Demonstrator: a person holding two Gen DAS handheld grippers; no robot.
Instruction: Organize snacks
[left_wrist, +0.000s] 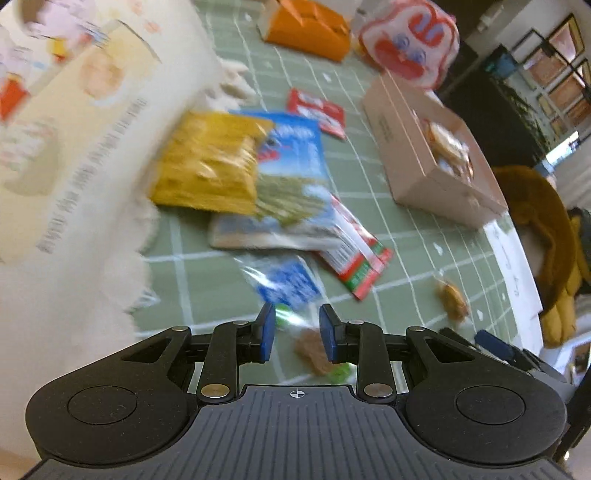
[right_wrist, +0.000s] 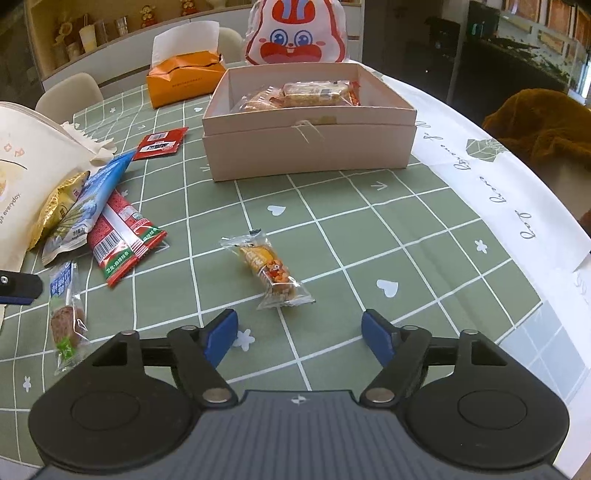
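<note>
The right gripper (right_wrist: 298, 334) hangs spread and empty over the wrapped snack bar (right_wrist: 267, 271) mid-table, before the pink box (right_wrist: 308, 147); its crinkly wrapper may slip, while the left gripper (left_wrist: 297, 332), narrowly parted, holds nothing.

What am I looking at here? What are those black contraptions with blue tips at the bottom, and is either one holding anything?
Those are two hand-held grippers, tongs a person squeezes, each carrying a camera that looks forward along its fingers. One picture comes from the left gripper, the other from the right gripper.

Both look down on a green checked tablecloth strewn with snacks. The pink cardboard box already holds a few. Loose ones include an orange wrapped snack bar, a clear packet with a brown snack and a red striped packet.

Neither holds anything. The right jaws stand wide open just short of the orange bar; the left ones are narrower, with the clear packet lying below them.
</note>
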